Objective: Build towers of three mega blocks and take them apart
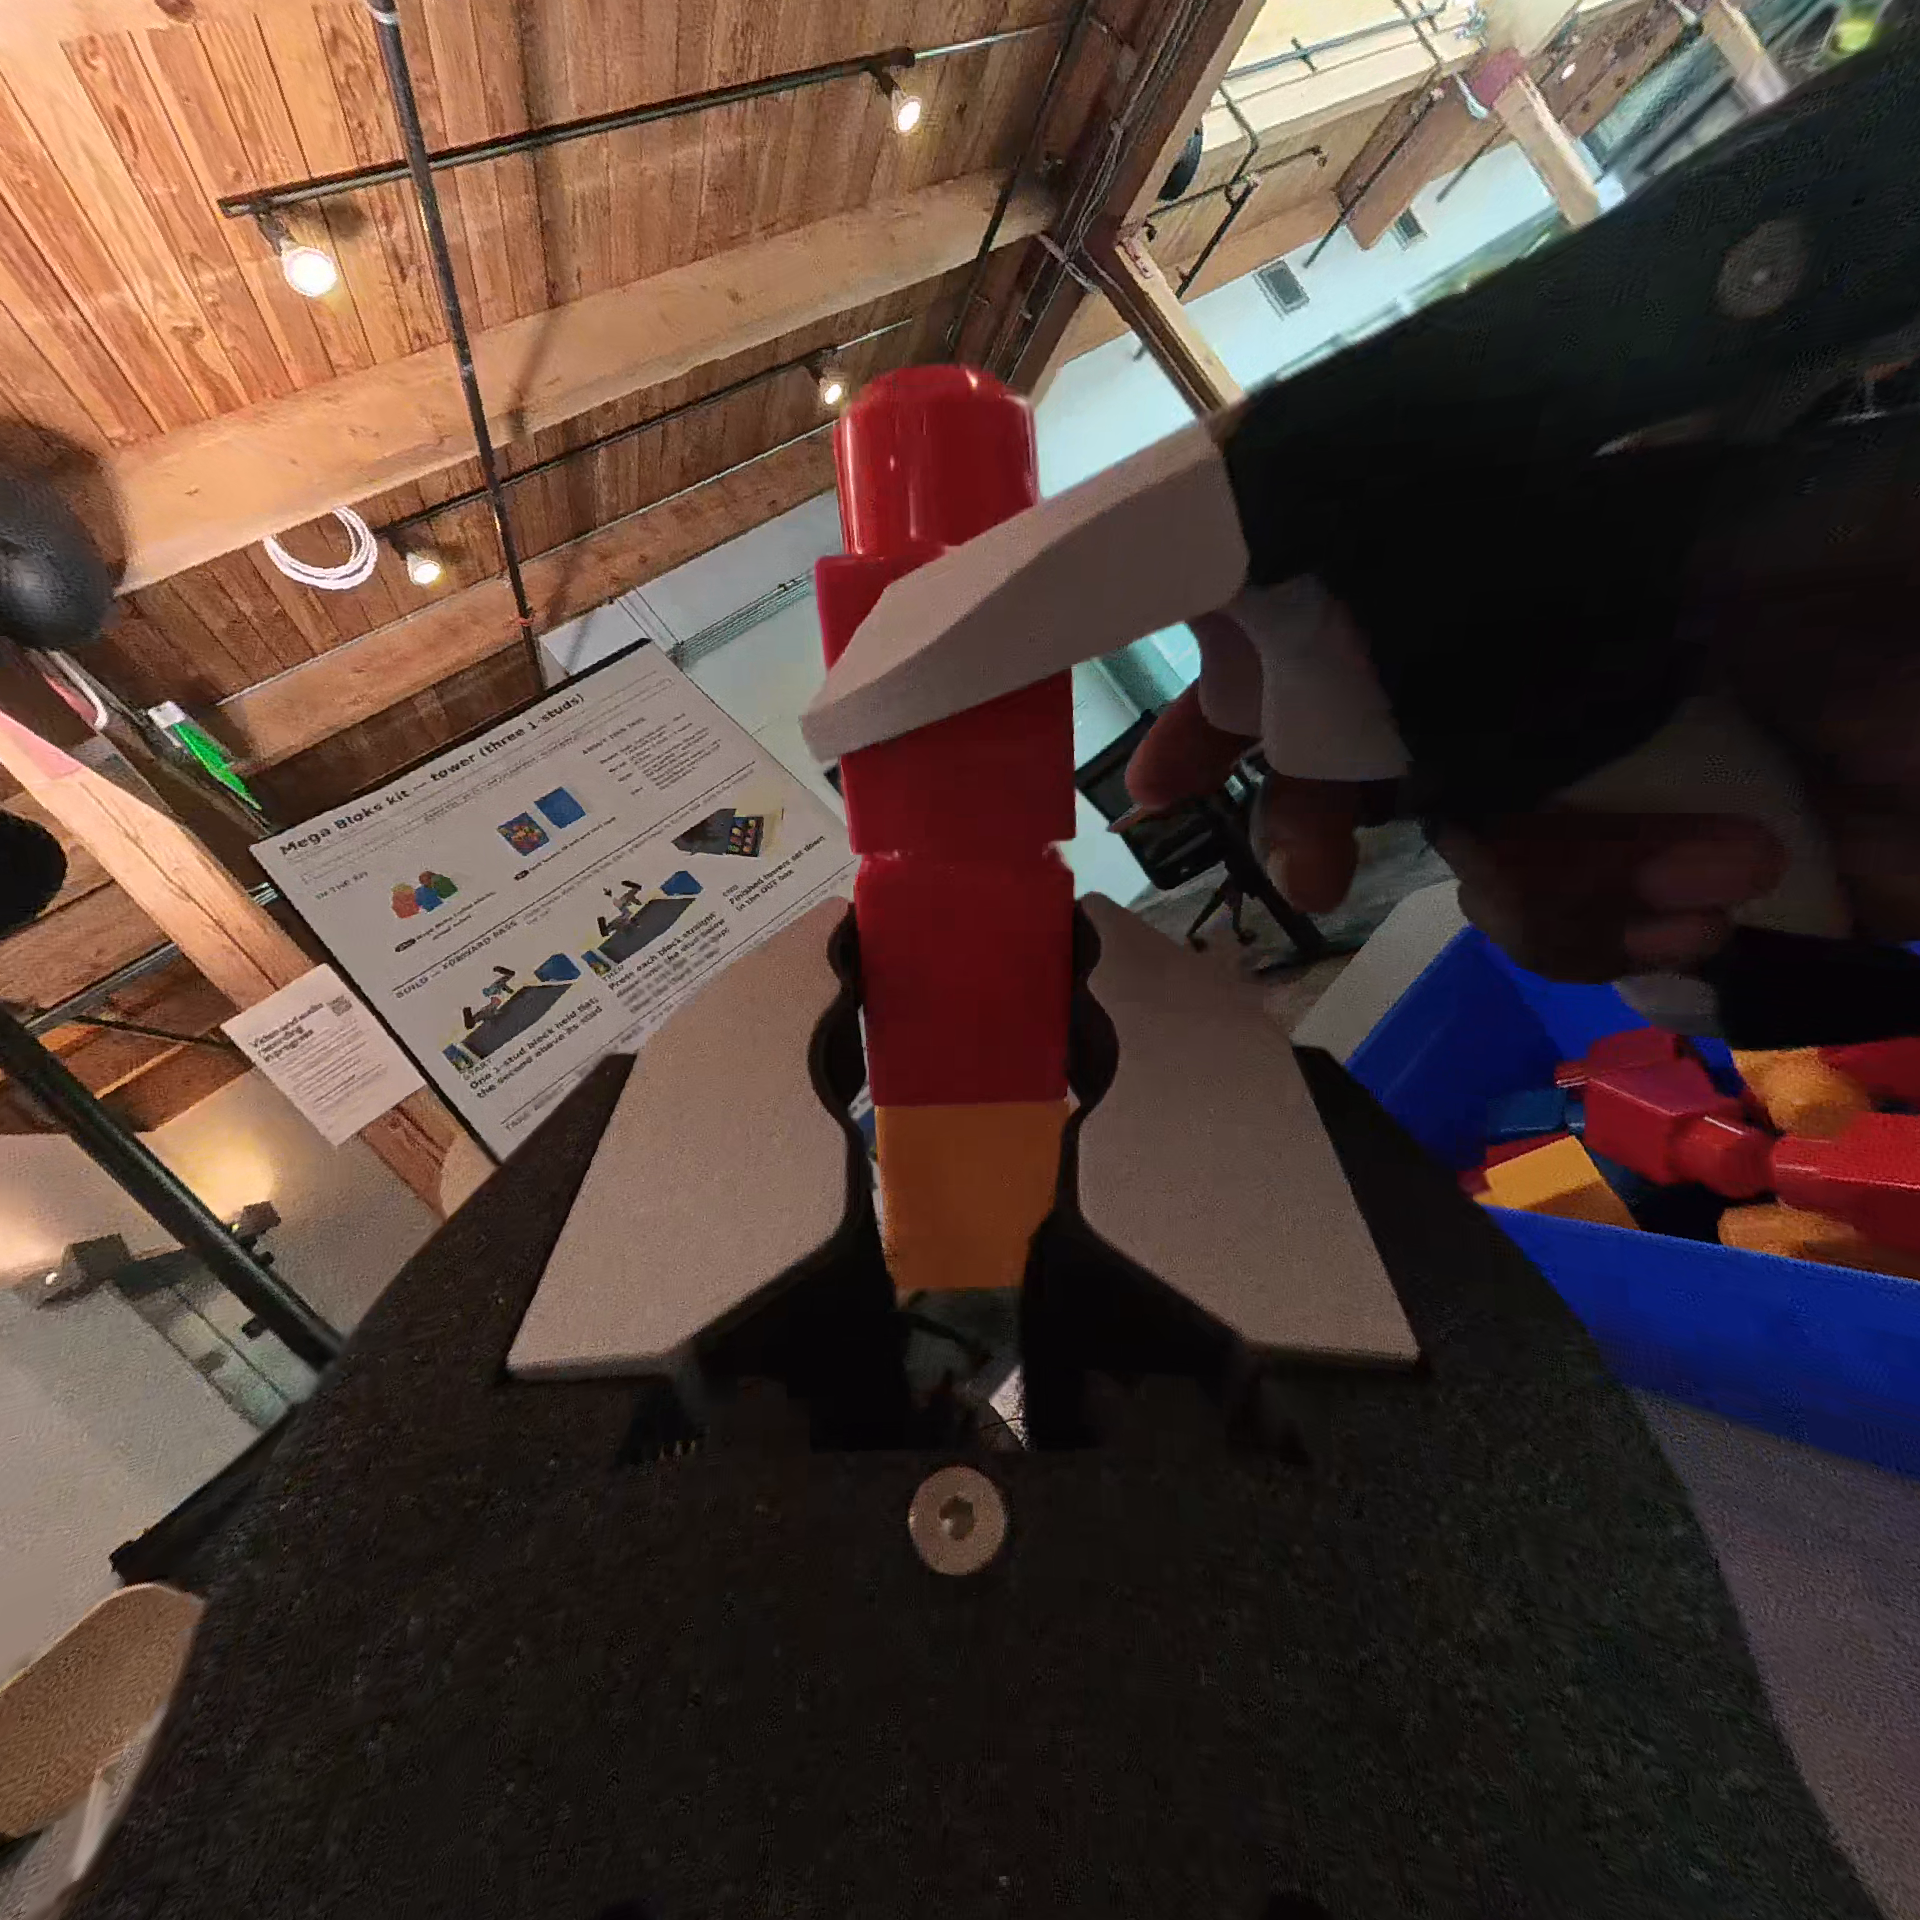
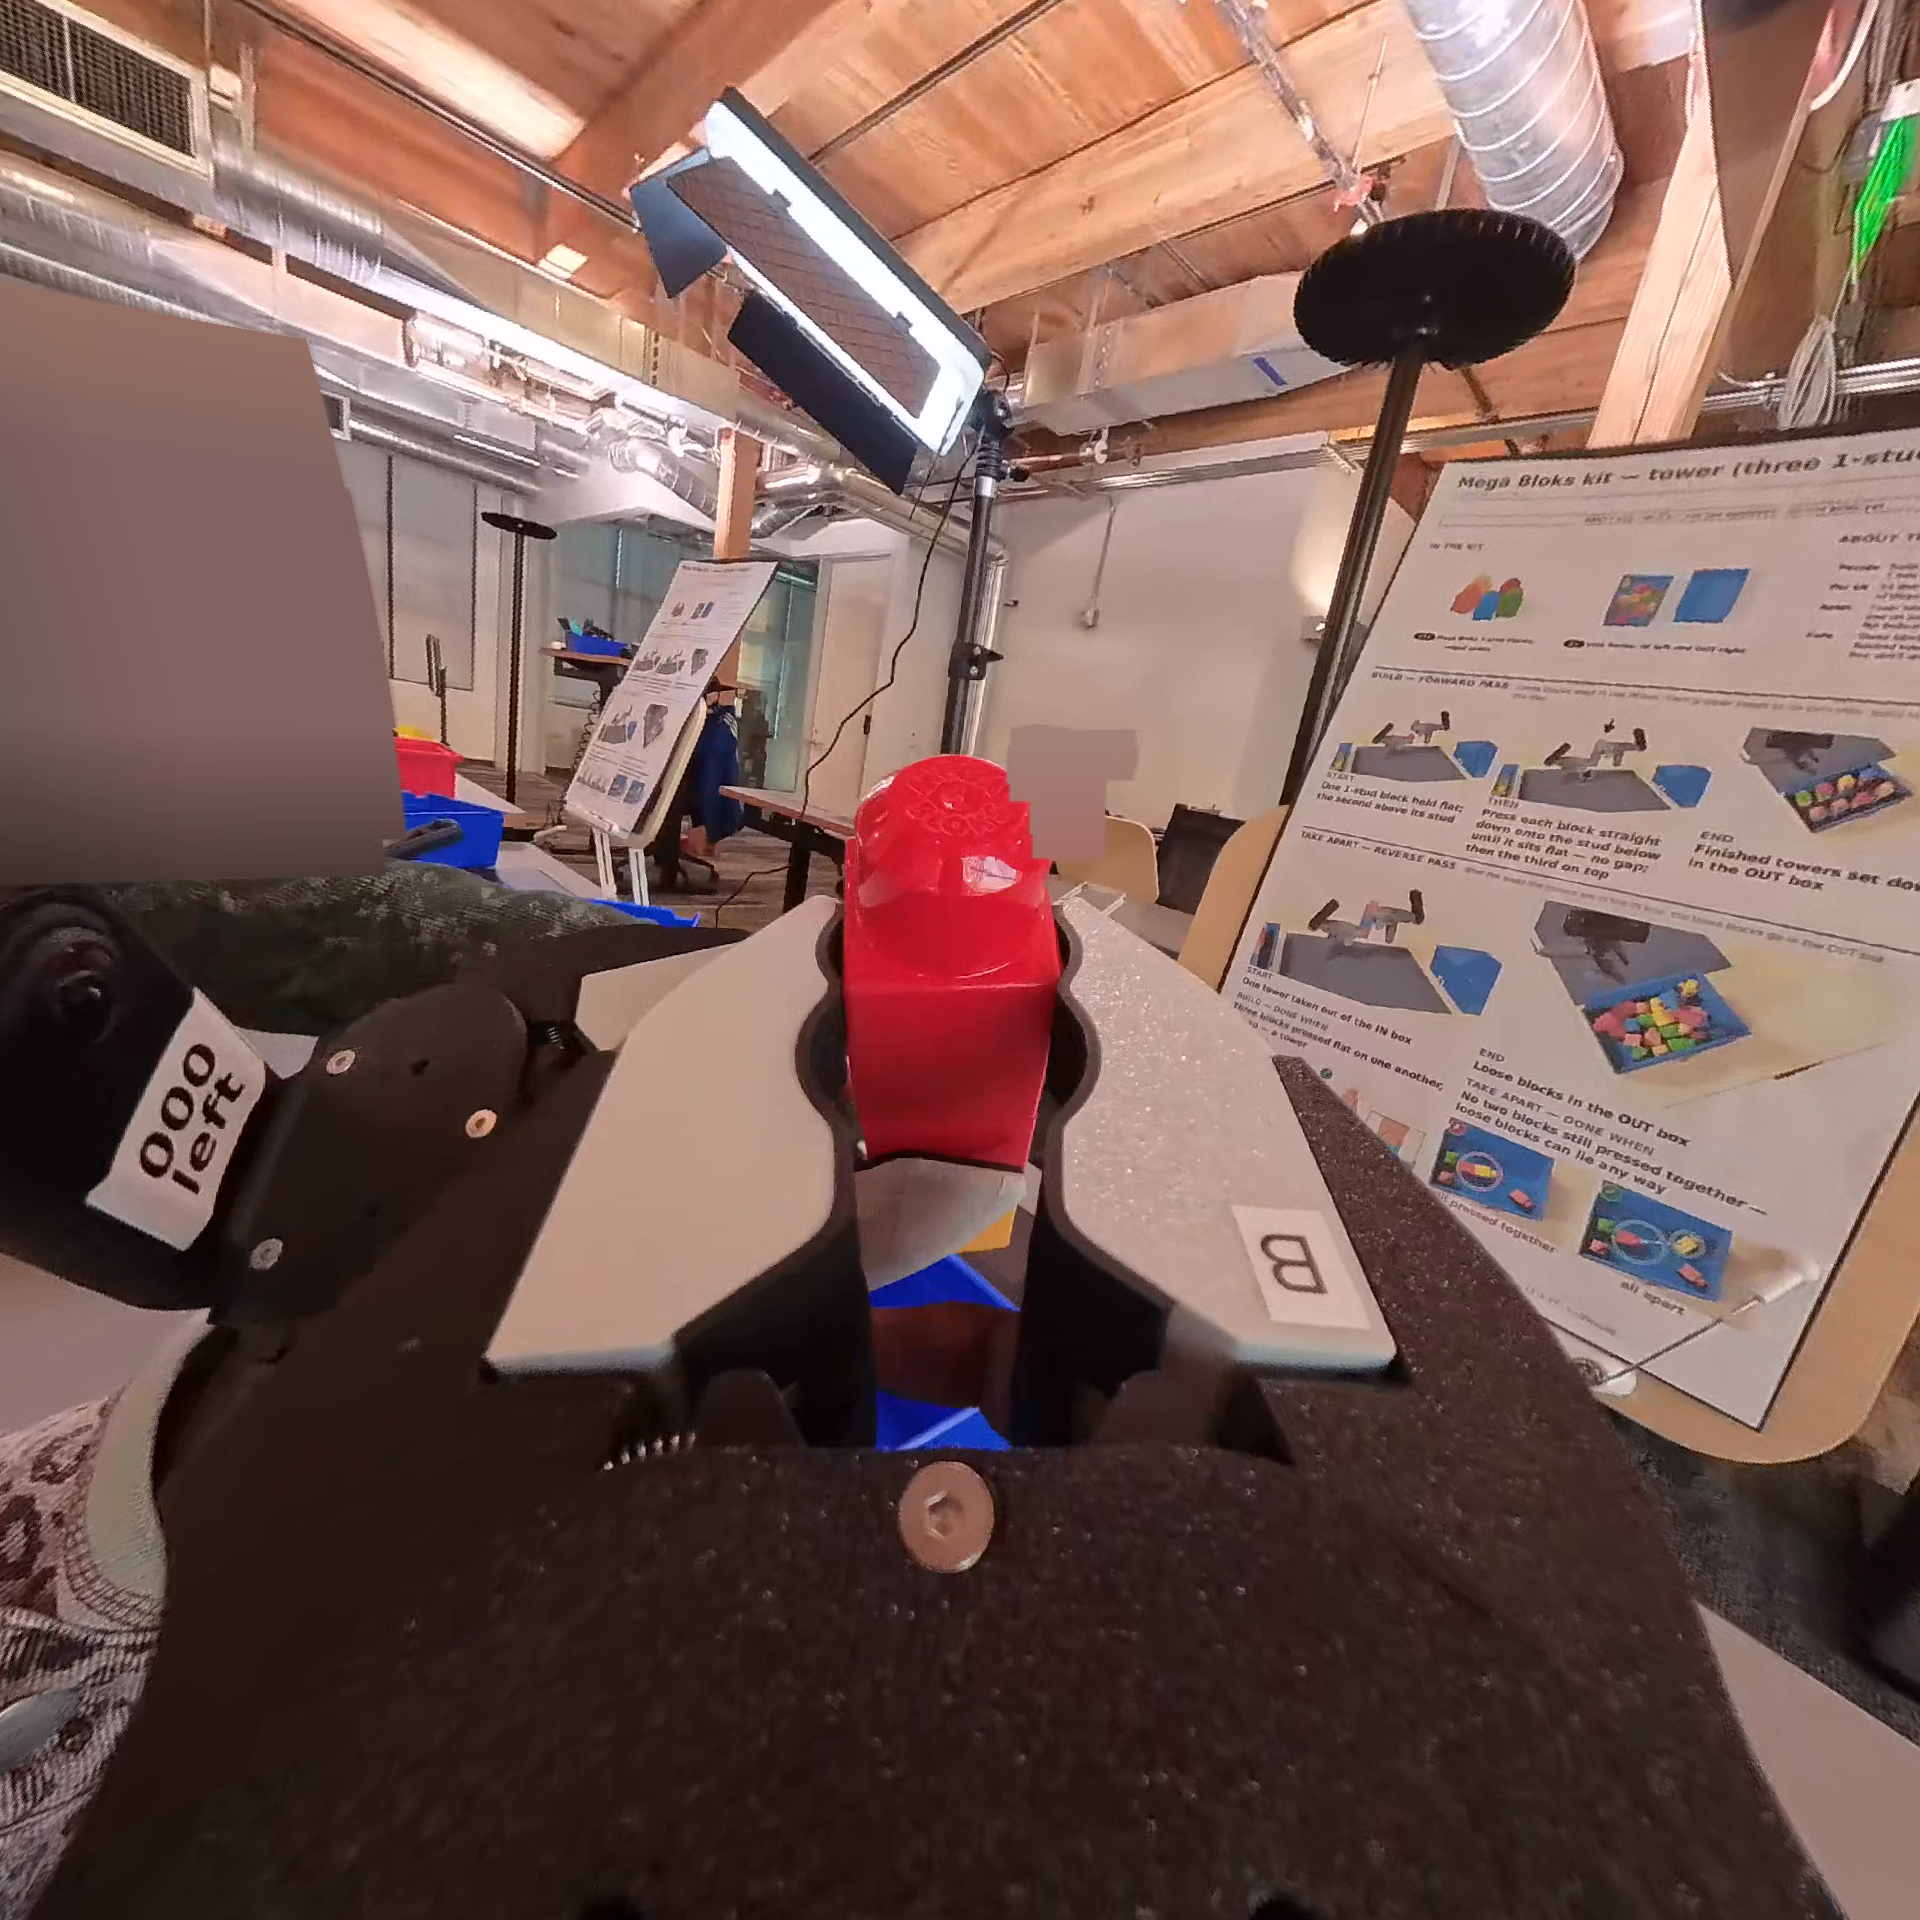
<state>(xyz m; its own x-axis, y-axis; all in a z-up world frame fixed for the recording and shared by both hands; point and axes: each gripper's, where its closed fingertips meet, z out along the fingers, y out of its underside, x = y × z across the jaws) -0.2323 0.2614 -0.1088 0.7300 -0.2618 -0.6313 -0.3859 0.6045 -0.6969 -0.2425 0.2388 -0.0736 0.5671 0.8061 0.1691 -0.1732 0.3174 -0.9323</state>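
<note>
A tower of three blocks stands in the left wrist view: an orange block (image 1: 966,1195) at the bottom, a red block (image 1: 966,987) in the middle and a red block (image 1: 951,748) on top with its stud up. My left gripper (image 1: 961,935) is shut on the middle red block. My right gripper (image 2: 948,935) is shut on the top red block (image 2: 951,1039). In the left wrist view one of its grey fingers (image 1: 1018,613) crosses the top block from the right. In the right wrist view the left gripper's body (image 2: 364,1091) sits at the left, with its finger (image 2: 935,1216) below the block.
A blue bin (image 1: 1714,1340) with several loose red, orange and yellow blocks (image 1: 1714,1132) sits at the right below the grippers. An instruction board (image 2: 1621,935) stands close on the right. A person's hand (image 1: 1299,831) holds the right gripper. A light stand (image 2: 977,582) stands behind. Left tips to right tips: about 4 centimeters.
</note>
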